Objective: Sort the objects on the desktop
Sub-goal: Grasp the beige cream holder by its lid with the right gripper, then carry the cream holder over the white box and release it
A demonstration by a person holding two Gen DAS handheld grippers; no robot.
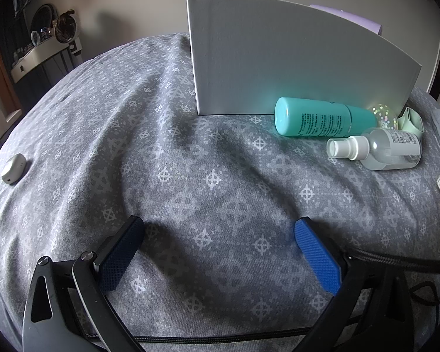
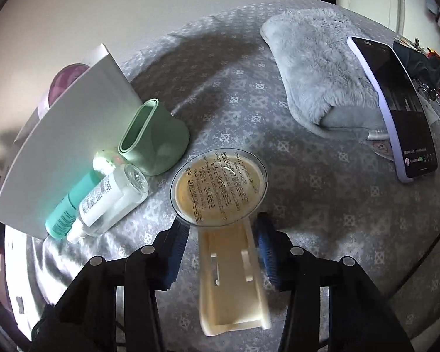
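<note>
Looking along my left tongs: my left gripper hangs just above the grey patterned cloth, fingers spread wide, nothing between the blue pads.
Left view, backdrop: a white box stands upright at the far side of the cloth.
Left view, bottles: a teal bottle lies on its side at the foot of the box; a clear spray bottle lies just in front of it, nozzle pointing left.
Left view, small things: a glittery ball sits behind the bottles beside a pale green holder; a small white device lies well apart at the far left.
Right view, my right tongs: my right gripper is set around a cream plastic holder; its right pad looks to be against the piece, its left pad shows a sliver of gap, so whether it truly grips I cannot tell.
Right view, the holder: its clear round disc, printed with text, points away from me, near the green holder.
Right view, left side: the two bottles lie against the white box.
Right view, far right: a fluffy grey pad with a phone leaning on it.
</note>
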